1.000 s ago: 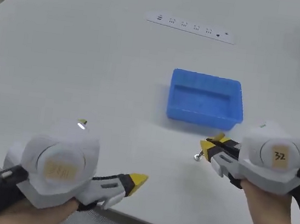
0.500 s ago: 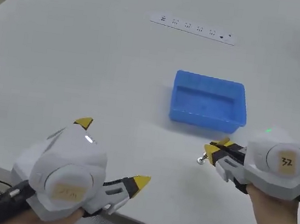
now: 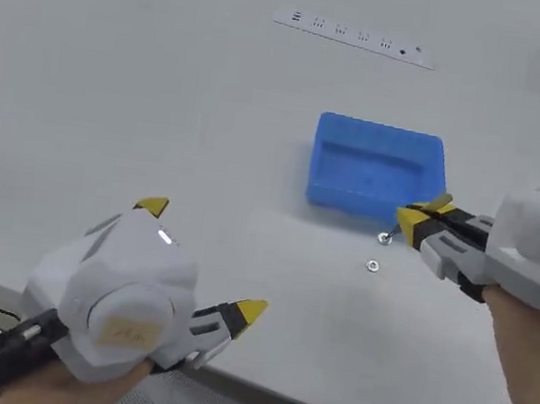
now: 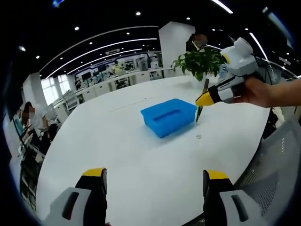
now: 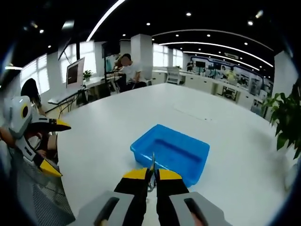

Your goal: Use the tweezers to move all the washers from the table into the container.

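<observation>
1. Head view. White surface (image 3: pixel 115 92) running out to a power strip (image 3: pixel 356 39) near its far edge. Blue container (image 3: pixel 379 169), an open tray, stands mid-surface. My right claw (image 3: pixel 420 215) is at the container's near right corner, pressed together on the tweezers (image 3: pixel 396 231), which point down and to the left. One washer (image 3: pixel 385 239) is at the tweezers' tip, just before the container's near wall; I cannot tell whether it is pinched or lying. A second washer (image 3: pixel 372 266) lies flat on the surface, slightly nearer me and apart from the tip. My left claw (image 3: pixel 201 258) is low at the near edge, well apart from the container, yellow tips spread wide.
2. Left gripper view. My left claw (image 4: pixel 155 176) has its jaws wide apart at the bottom. The container (image 4: pixel 168 117) is ahead, mid-surface. The right claw (image 4: pixel 207 100) is at the right, with the tweezers (image 4: pixel 200 109) hanging down beside the container's right end. The second washer (image 4: pixel 198 137) lies on the surface beneath the tip. A potted plant (image 4: pixel 200 61) stands beyond.
3. Right gripper view. My right claw (image 5: pixel 152 175) is clamped on the tweezers (image 5: pixel 152 162), which rise between the jaws. The container (image 5: pixel 171 150) is directly ahead. The left claw (image 5: pixel 54 148) is at the left edge, spread. A seated person (image 5: pixel 127 70) is at desks behind.
</observation>
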The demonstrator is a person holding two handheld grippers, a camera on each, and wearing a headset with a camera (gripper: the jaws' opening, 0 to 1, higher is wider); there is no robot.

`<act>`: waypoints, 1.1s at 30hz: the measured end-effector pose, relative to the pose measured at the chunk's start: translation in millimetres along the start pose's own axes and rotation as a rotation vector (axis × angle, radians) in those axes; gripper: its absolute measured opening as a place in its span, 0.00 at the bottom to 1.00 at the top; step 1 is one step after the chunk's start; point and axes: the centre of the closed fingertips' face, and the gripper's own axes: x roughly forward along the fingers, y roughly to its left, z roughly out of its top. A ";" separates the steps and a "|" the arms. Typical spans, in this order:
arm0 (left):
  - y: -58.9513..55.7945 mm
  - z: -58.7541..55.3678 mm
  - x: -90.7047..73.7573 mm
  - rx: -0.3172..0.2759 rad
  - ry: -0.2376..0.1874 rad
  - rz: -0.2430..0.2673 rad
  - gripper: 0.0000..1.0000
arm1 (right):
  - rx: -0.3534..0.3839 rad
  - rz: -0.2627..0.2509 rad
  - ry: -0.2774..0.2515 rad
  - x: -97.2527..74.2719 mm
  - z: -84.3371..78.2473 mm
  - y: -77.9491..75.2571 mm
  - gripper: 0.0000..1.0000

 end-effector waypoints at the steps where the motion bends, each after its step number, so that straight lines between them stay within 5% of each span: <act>1: 0.2 -0.7 0.1 0.004 0.002 0.000 0.86 | -0.001 -0.003 -0.008 0.2 3.9 -2.6 0.02; 12: 4.1 -2.7 0.6 0.008 0.007 0.009 0.86 | -0.006 -0.065 -0.045 26.9 28.5 -33.2 0.02; 21: 4.8 -6.2 1.6 0.023 0.025 0.011 0.85 | -0.007 -0.073 0.039 58.3 -0.3 -37.1 0.02; 33: 3.9 -11.4 2.9 0.036 0.053 0.012 0.85 | 0.020 -0.074 0.084 62.8 -20.3 -34.2 0.02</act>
